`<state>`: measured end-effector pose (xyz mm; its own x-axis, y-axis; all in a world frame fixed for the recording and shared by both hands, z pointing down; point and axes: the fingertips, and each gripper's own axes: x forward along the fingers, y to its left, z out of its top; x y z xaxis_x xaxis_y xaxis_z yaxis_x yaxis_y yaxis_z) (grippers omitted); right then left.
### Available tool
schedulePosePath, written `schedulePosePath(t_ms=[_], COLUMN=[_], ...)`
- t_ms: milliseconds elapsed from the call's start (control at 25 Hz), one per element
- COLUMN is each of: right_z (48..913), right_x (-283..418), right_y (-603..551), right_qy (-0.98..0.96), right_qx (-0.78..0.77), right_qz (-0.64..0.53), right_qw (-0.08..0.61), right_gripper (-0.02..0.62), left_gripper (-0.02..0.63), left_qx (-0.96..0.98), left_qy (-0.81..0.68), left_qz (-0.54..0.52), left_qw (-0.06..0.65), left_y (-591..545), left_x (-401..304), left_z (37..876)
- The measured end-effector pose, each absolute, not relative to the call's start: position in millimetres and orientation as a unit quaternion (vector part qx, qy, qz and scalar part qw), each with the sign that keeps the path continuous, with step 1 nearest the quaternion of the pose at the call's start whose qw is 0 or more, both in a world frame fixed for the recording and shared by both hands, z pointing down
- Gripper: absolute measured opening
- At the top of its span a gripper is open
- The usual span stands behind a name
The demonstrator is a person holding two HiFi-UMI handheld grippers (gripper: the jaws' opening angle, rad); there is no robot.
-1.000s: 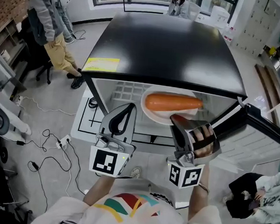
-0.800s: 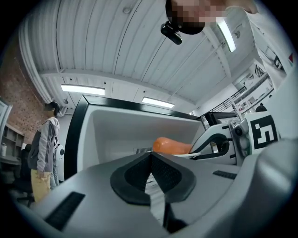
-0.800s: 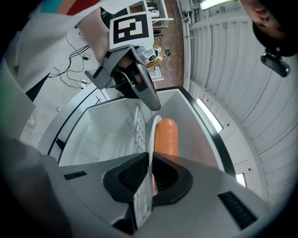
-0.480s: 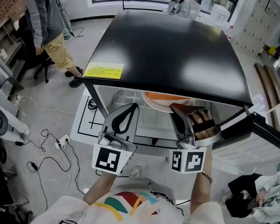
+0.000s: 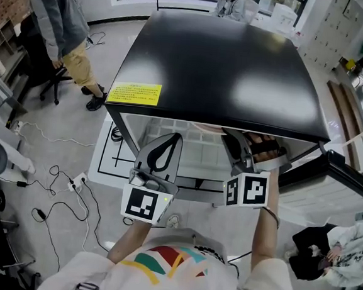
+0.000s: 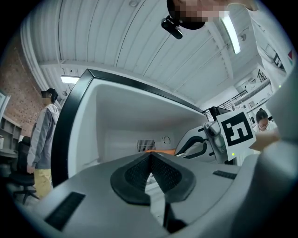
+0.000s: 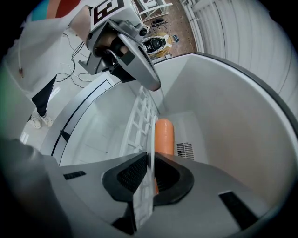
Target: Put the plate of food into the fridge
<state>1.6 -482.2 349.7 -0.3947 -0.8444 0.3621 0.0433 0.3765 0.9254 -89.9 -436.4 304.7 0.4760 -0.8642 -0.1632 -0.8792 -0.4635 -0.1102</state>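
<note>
A white plate (image 7: pixel 151 139) carrying an orange carrot (image 7: pixel 164 137) is seen edge-on in the right gripper view, inside the white fridge cavity above a wire shelf (image 7: pixel 139 116). My right gripper (image 7: pixel 150 174) is shut on the plate's rim. In the head view the right gripper (image 5: pixel 235 139) reaches under the fridge's black top (image 5: pixel 220 62), and only a sliver of the plate (image 5: pixel 203 128) shows. My left gripper (image 5: pixel 169 143) hangs at the fridge opening, left of the right one. It is shut, with nothing between its pads (image 6: pixel 150 172). A thin strip of the carrot (image 6: pixel 160 151) shows in the left gripper view.
The fridge door (image 5: pixel 349 181) stands open at the right. A person (image 5: pixel 60 17) stands at the back left by a chair, and another (image 5: pixel 235 4) is behind the fridge. Cables (image 5: pixel 58 187) lie on the floor at the left.
My right gripper has carried the plate with the carrot forward into the fridge, so the black top now hides almost all of it. The left gripper has barely moved.
</note>
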Motion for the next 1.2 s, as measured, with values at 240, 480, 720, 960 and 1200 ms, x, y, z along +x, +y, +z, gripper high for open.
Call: schedulePosePath(t_ms=[240, 480, 720, 960, 1200], right_z=[351, 354, 351, 343, 340], right_x=[2, 3, -1, -11, -17], right_y=[-495, -501, -502, -499, -491], right_qy=[-0.69, -0.735, -0.781, -0.824, -0.864], right_qx=[0.292, 0.271, 0.273, 0.266, 0.236], right_qz=[-0.466, -0.4, -0.326, -0.283, -0.241], right_qw=[0.471, 0.477, 0.458, 0.413, 0.373], right_gripper=[0.038, 0.038, 0.04, 0.064, 0.064], left_gripper=[0.006, 0.006, 0.006, 0.006, 0.006], left_qx=[-0.852, -0.851, -0.849, -0.852, -0.858], left_qy=[0.515, 0.515, 0.518, 0.511, 0.504], left_qz=[0.043, 0.049, 0.056, 0.063, 0.06], left_qw=[0.086, 0.086, 0.086, 0.091, 0.086], left_y=[-439, -439, -440, -441, -441], left_x=[-93, -95, -99, -99, -96], left_z=[304, 302, 298, 294, 298])
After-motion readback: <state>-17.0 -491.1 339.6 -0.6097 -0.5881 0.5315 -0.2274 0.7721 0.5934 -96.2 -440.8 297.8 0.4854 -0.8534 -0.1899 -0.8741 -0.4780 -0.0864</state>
